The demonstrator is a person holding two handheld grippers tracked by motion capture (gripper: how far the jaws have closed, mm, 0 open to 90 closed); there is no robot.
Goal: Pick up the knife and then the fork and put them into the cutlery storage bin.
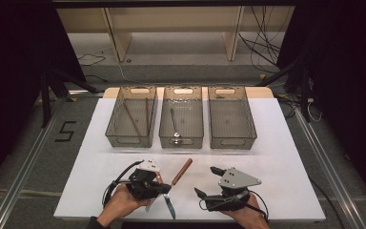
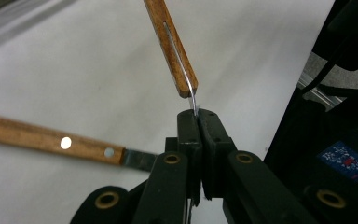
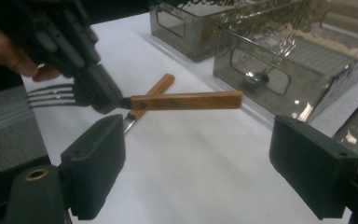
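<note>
Three clear bins (image 1: 232, 125) are lined up at the far side of the white table (image 1: 276, 157), and a big "5" (image 1: 66, 130) is marked on the floor to the left. A wooden-handled fork (image 3: 186, 101) is pinched by its metal neck in the clamped left gripper (image 2: 198, 122), lifted off the table. A knife (image 1: 178, 180) is left lying underneath. The right gripper (image 3: 196, 168) is held nearby, jaws wide apart with nothing between them.

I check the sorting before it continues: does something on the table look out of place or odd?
Nothing looks damaged or spilled. The knife lies loose on the table, outside the bins, and the left gripper holds a fork by its neck.
</note>
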